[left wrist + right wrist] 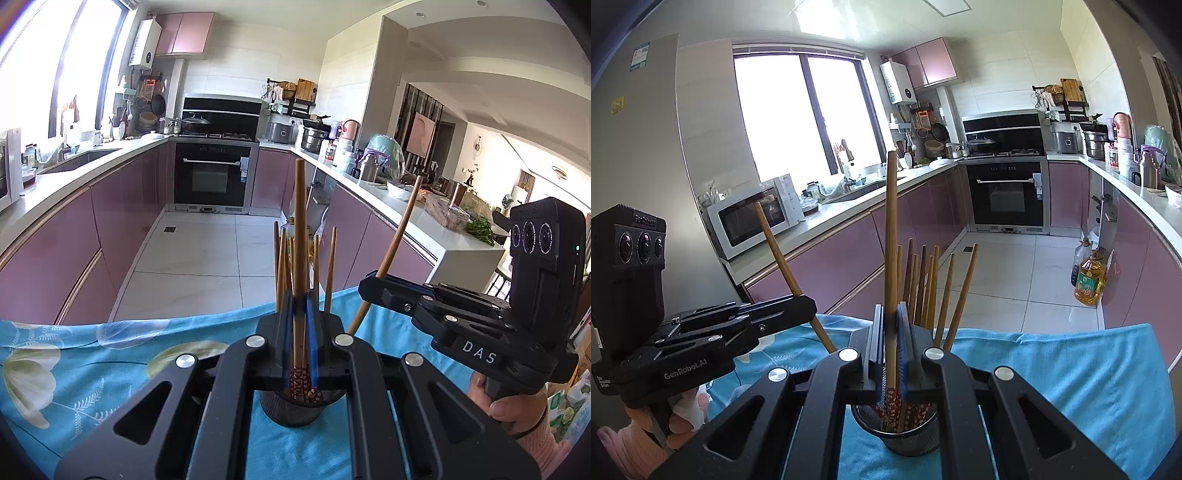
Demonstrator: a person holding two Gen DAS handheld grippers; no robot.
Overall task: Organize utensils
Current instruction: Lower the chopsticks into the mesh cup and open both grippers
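Left wrist view: the left gripper [300,332] has its blue-padded jaws clenched on one upright wooden chopstick [300,236], which rises straight out from between them; the chopstick's patterned lower end sits below the jaws, inside the black mesh holder [291,410] standing on the blue floral cloth [92,369]; several more chopsticks [282,266] stand in the holder just beyond the jaws, on both sides of the held one; to the right of the jaws, the right gripper [369,284] grasps a second chopstick [397,240] that leans away to the right, its lower end pointing down towards the holder's rim; a hand [513,410] grips that tool's handle.

Right wrist view: the right gripper [891,328] is likewise clamped on a single tall chopstick [891,240], upright between its jaws, with the red patterned end reaching down into the mesh holder [897,432] directly beneath; the remaining chopsticks [931,284] fan out beyond and to the right of the jaws; to the left, the left gripper [809,302] holds its own chopstick [783,254] tilted leftwards, its lower part passing down towards the holder and hidden behind the near tool; the holder rests on the blue cloth [1071,387], at whose far edge the kitchen floor [1015,266] begins.
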